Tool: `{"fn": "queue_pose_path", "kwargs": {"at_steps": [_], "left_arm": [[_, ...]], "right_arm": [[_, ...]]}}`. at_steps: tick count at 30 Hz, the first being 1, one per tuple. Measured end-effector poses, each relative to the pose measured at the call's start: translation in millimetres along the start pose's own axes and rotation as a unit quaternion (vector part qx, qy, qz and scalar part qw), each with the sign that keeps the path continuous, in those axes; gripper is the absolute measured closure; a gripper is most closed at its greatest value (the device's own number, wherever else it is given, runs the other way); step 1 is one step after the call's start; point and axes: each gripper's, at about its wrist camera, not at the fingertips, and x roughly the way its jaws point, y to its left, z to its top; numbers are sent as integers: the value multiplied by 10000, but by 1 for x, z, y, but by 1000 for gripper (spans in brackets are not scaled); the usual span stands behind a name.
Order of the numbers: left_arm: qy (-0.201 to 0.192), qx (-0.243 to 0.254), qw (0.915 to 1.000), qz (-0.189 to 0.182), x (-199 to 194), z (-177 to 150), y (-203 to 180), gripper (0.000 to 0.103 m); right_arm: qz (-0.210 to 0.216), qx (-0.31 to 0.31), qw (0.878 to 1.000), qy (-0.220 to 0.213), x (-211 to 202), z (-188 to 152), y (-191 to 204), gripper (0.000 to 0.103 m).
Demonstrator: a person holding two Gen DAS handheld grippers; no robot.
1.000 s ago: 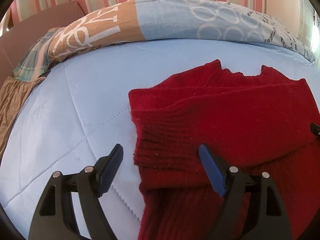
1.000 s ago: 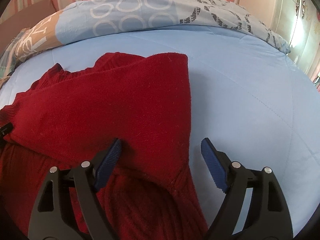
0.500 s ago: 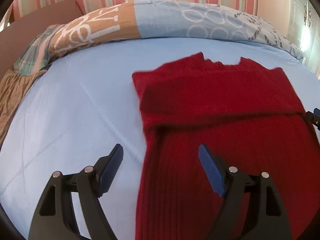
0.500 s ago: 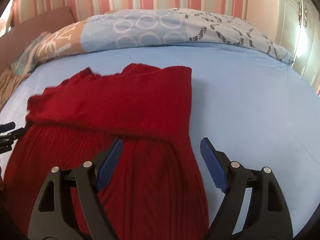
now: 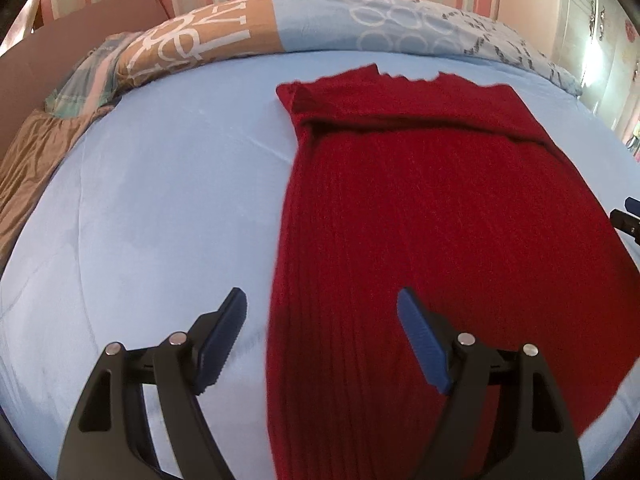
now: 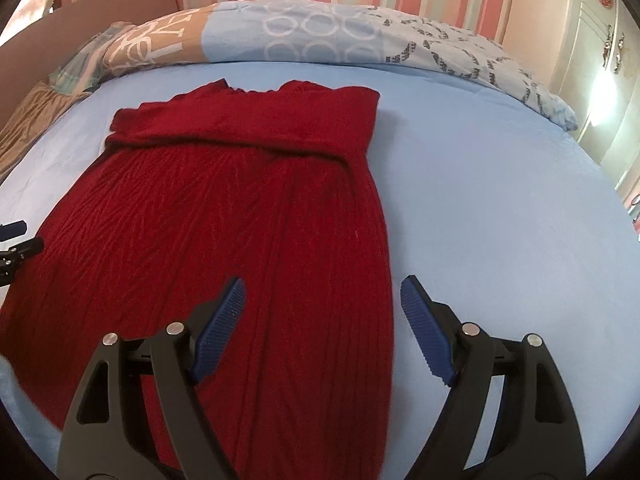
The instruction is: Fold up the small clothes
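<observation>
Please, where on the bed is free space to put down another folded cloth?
Two bare patches of light blue bedsheet show. One lies between the red ribbed knitted garment and the brown fabric at the bed's edge; the other lies beyond the garment's opposite side, toward the white wardrobe. The far end is crowded by the patterned blue-and-tan duvet.

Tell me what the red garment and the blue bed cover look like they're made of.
Red garment: looks like a thick ribbed knit, likely wool or acrylic, matte and fuzzy, with lengthwise ribs. Blue bed cover: smooth woven fabric, probably quilted, given its faint stitch lines.
</observation>
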Motion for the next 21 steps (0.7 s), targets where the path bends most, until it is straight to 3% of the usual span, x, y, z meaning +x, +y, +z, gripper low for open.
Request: {"fn": "queue_pose_path", "kwargs": {"at_steps": [4, 12, 17, 21], "left_arm": [[-36, -71, 9999, -112, -19, -19, -3, 24], [111, 256, 9989, -383, -43, -62, -28, 24], [226, 360, 9984, -368, -47, -84, -40, 25], [309, 475, 9980, -262, -43, -88, -42, 45]], "right_arm": [[73, 236, 9993, -272, -39, -22, -8, 16], [-67, 195, 9998, -47, -72, -75, 3, 15], [-47, 354, 9993, -70, -88, -94, 9, 15], [33, 545, 9985, -103, -98, -104, 13, 15]]}}
